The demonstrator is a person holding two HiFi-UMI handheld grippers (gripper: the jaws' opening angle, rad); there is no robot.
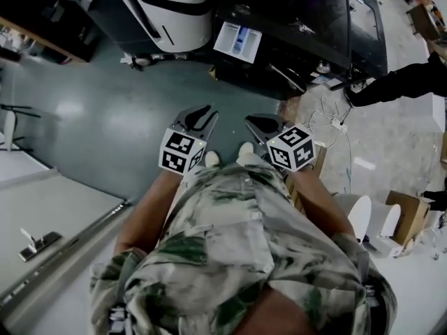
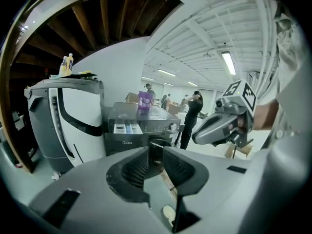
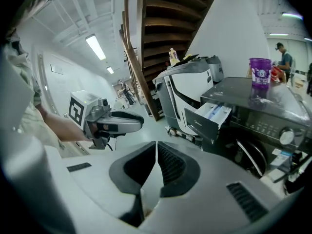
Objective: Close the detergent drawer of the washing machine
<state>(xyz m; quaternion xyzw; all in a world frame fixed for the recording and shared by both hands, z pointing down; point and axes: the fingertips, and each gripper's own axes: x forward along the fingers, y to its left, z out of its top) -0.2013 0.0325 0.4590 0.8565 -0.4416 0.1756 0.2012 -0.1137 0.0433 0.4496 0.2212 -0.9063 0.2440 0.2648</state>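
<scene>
A grey-green workshop floor spreads below the person. Ahead stands a black front-loading washing machine. Its white detergent drawer is pulled out at the left of the machine's top panel, well apart from both tools. The left hand-held gripper has its jaws parted with nothing between them. The right hand-held gripper has its jaws together and empty. A purple plastic cup stands on the machine's top.

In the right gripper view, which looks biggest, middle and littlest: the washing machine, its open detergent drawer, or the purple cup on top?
1. Washing machine
2. Detergent drawer, which sticks out toward the camera, so it looks a bit bigger
3. Purple cup, clearly smallest
</scene>
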